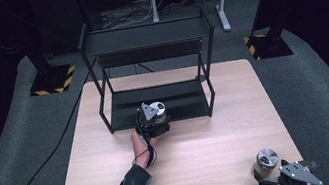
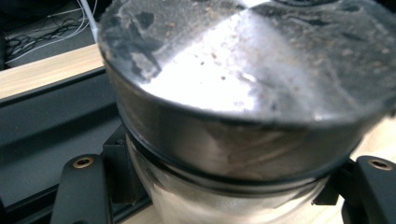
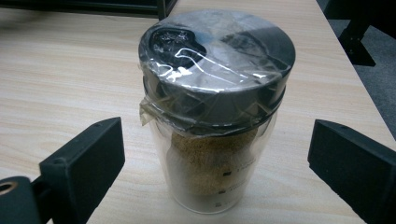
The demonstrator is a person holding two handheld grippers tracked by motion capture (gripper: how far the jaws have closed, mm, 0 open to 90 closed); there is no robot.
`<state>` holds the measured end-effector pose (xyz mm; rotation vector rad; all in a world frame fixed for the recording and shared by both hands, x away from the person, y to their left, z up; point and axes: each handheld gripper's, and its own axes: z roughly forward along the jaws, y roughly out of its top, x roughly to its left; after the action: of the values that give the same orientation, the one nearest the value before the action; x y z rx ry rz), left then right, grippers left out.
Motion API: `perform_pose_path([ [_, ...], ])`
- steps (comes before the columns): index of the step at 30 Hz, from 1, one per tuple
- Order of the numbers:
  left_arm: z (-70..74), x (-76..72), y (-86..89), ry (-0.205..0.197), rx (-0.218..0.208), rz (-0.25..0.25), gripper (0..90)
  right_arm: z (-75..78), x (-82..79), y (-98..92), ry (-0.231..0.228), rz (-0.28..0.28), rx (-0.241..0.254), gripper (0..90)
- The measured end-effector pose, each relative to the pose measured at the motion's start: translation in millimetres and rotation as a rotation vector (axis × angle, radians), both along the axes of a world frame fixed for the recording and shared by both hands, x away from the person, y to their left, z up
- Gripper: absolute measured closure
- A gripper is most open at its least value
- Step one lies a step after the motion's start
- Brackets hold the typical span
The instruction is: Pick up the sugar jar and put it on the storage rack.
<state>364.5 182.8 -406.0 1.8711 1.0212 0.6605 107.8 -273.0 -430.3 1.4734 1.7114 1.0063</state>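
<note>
Jar [image 2: 243, 116] with metal lid sits clamped in my left hand-held gripper [image 1: 153, 120], jaws closed on its clear body just under the lid, at the front edge of the black rack's [image 1: 145, 35] lower shelf. My right hand-held gripper [image 1: 288, 178] rests at the tabletop's [image 1: 202, 147] near right corner, jaws wide apart, a second spice jar [image 3: 215, 116] standing upright between them, untouched, plastic film over its lid.
</note>
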Motion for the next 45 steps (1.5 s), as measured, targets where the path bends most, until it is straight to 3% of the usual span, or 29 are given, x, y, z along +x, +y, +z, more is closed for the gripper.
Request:
perform_pose_path([
  [45, -6.3, 50.4, -7.9, 0.042, 0.024, 0.023, 29.7, -0.2, 0.5, -1.9, 0.004, 0.001, -0.001, 2.7],
])
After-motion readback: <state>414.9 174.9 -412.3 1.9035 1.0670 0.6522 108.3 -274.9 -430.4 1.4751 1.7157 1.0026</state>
